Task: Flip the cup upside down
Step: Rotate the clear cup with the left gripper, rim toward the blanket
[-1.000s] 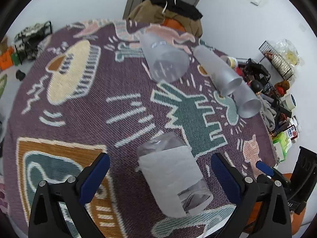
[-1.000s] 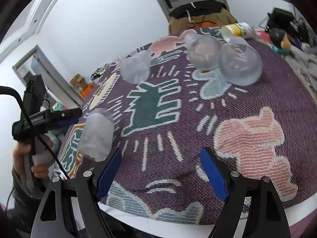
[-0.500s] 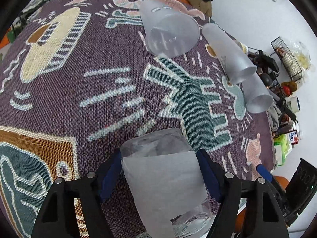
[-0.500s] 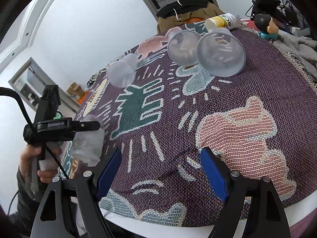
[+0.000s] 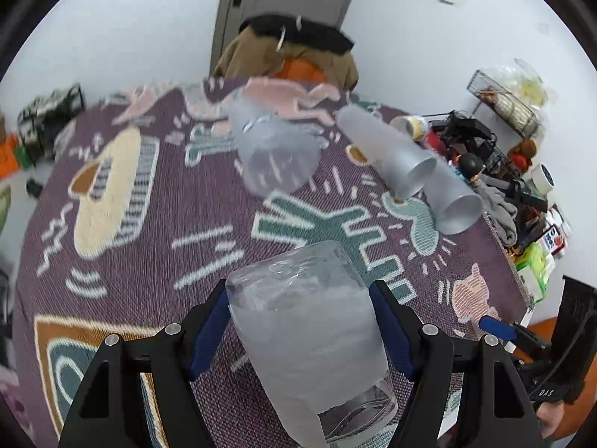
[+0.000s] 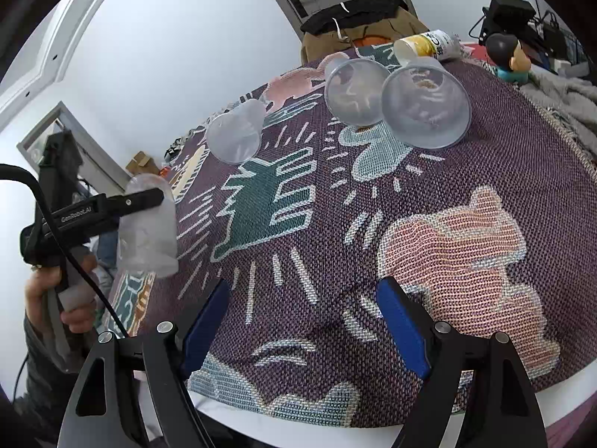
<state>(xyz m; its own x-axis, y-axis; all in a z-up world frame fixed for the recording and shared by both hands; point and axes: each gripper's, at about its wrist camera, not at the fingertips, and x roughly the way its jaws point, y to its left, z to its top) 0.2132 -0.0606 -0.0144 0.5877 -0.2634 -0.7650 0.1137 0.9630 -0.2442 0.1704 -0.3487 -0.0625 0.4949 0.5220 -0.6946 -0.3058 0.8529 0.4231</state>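
My left gripper (image 5: 300, 330) is shut on a frosted clear plastic cup (image 5: 309, 339) and holds it above the patterned table cloth (image 5: 156, 216), tilted, with its closed base pointing away and up. In the right wrist view the same cup (image 6: 149, 224) hangs in the left gripper (image 6: 145, 199) at the table's left edge. My right gripper (image 6: 304, 321) is open and empty over the near edge of the cloth. Three more frosted cups lie on their sides further back: one (image 5: 274, 149) in the middle and two (image 5: 391, 156) (image 5: 453, 196) to the right.
A yellow-labelled bottle (image 6: 429, 46) and a small figurine (image 6: 509, 56) lie at the far right of the table. A chair with a brown coat (image 5: 287, 52) stands behind it. A wire rack (image 5: 503, 104) and clutter fill the right side.
My left gripper closed on the cup that lay on the cloth and lifted it off the table. The right gripper stayed open and barely moved.
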